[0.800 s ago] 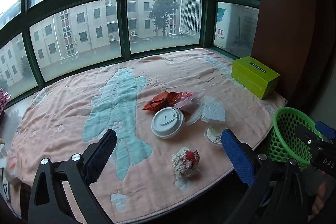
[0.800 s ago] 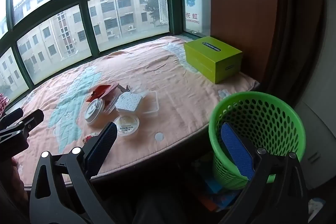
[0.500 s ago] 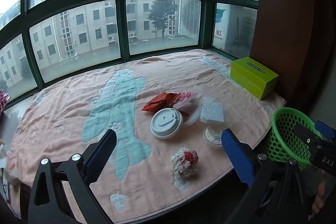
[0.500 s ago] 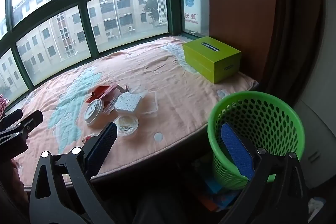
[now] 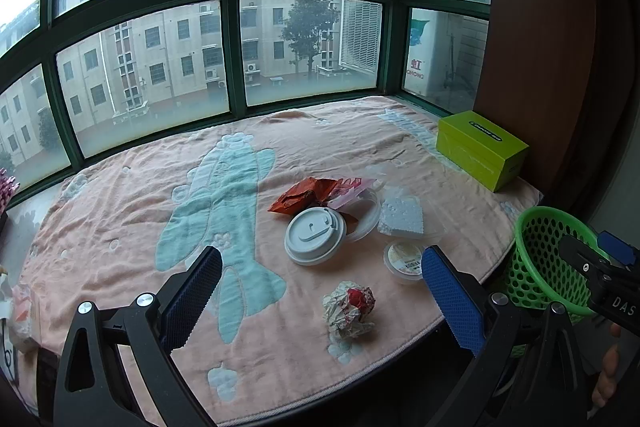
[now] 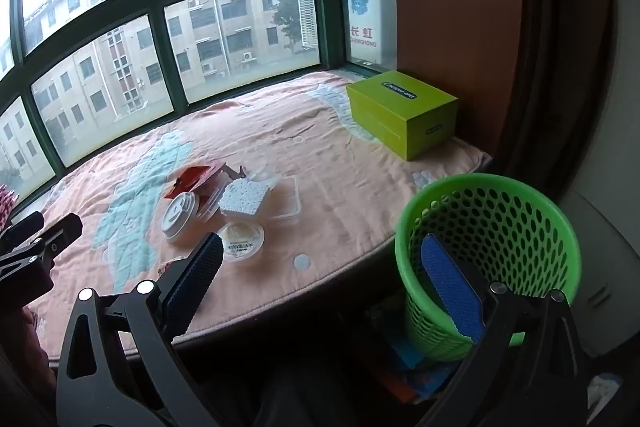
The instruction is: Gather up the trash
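Bay-window ledge under a pink blanket [image 5: 120, 195]; at centre, a crumpled wrapper [image 5: 349, 309], white cup lid [image 5: 315, 235], red packet [image 5: 302, 195]; at four o'clock, empty green basket [image 5: 548, 259]; left gripper [image 5: 320, 301] and right gripper [image 6: 320, 283] agape, empty; likely pre-pickup; next, closing on the wrapper.

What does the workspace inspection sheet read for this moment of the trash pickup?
Surface: pink blanket with a teal fish print, on a window ledge.
Job's things: crumpled paper ball, white cup lid, small round tub, foam square, red wrapper; green basket off the ledge's right end, no trash seen inside.
Clutter: green box by the wall.
Grippers: left gripper and right gripper open, nothing between the jaws.
Cables: nothing seen.
Surroundings: green-framed windows, buildings outside.
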Available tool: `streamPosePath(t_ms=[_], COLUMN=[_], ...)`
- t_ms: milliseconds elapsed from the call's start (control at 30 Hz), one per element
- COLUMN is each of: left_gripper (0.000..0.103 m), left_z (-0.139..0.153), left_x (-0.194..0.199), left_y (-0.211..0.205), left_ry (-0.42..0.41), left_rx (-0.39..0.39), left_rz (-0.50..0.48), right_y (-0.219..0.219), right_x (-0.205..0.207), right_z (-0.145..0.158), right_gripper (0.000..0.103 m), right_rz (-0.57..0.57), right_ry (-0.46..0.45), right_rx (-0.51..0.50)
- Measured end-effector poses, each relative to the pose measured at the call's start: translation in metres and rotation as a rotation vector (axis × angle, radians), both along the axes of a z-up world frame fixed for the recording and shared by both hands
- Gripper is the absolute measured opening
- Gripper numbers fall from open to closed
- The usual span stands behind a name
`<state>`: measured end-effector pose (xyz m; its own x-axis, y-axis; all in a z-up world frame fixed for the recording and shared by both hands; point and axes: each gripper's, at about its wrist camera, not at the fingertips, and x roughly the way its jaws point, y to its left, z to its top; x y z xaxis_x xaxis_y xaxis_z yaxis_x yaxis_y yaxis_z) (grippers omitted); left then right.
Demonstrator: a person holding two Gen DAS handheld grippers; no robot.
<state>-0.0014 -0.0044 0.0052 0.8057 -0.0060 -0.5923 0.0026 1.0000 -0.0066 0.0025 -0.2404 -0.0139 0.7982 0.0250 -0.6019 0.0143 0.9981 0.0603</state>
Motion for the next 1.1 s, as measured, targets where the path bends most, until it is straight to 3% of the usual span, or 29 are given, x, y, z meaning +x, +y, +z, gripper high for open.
streamPosePath(t_ms=[1100], left_gripper=[0.097], left_z=[0.0008], left_x=[-0.0022], left_y=[-0.0027], left_ry=[0.007], left_rx=[-0.013], left_rz=[0.003], right_y=[0.0017], right_x=[0.0003], right_z=[-0.0018], right_gripper=[0.098], right_rz=[-0.005], right_ry=[0.002], right_rx=[0.004])
